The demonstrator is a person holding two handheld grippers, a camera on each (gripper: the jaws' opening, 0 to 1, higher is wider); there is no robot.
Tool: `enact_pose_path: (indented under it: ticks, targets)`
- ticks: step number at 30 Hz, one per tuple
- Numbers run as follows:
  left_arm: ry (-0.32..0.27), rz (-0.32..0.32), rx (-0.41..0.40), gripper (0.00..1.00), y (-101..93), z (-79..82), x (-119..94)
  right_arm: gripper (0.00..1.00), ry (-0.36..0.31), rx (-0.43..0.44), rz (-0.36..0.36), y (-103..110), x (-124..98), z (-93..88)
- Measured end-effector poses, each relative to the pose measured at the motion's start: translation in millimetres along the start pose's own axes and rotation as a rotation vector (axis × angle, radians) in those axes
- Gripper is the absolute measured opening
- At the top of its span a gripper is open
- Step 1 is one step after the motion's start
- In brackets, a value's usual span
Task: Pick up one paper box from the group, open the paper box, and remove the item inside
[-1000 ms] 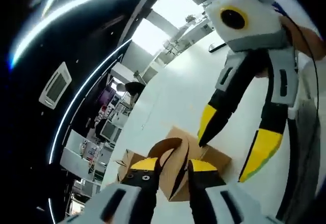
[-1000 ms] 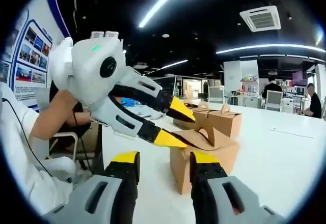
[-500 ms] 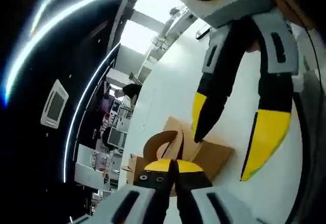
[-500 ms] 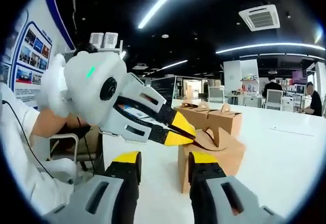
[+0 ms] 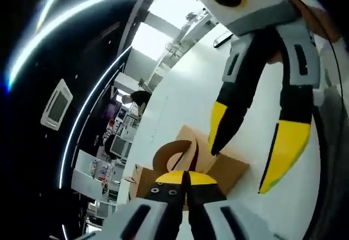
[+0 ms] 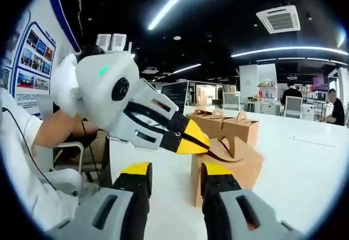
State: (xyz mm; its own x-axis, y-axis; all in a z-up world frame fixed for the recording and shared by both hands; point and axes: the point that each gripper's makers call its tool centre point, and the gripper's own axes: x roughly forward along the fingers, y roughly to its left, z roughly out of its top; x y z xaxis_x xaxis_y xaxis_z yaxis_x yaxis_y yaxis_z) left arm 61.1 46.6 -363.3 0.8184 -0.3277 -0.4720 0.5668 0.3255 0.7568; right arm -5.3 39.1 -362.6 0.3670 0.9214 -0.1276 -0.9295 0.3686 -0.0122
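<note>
My left gripper (image 6: 197,139) has its jaws pinched together on the curled handle flap (image 6: 226,148) of the paper box (image 6: 240,166) — the box sits on the white table (image 6: 305,163) just ahead of me. My right gripper (image 6: 173,170) stands wide apart and holds nothing, one jaw beside the box's near face. Behind it — two more boxes (image 6: 232,125).

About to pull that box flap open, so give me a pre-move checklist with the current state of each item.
1. Left gripper shut on the handle flap: ok.
2. Right gripper open and short of the paper box: ok.
3. Box standing on the white table: ok.
4. Other boxes apart from it, behind: ok.
5. Box braced against lifting: not ok, only the flap is held.
6. Item inside: cannot tell.
</note>
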Motion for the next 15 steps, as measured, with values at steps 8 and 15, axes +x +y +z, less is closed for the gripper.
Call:
enact_pose_path:
  ticks: [8, 15]
  targets:
    - [-0.040, -0.033, -0.201, 0.03, 2.7, 1.0, 0.8, 0.35, 0.022, -0.023, 0.000, -1.2, -2.2, -0.9]
    - [-0.041, -0.038, -0.218, 0.03, 0.3, 3.8, -4.9, 0.35, 0.038, -0.044, -0.002, -1.4, -2.5, -1.9]
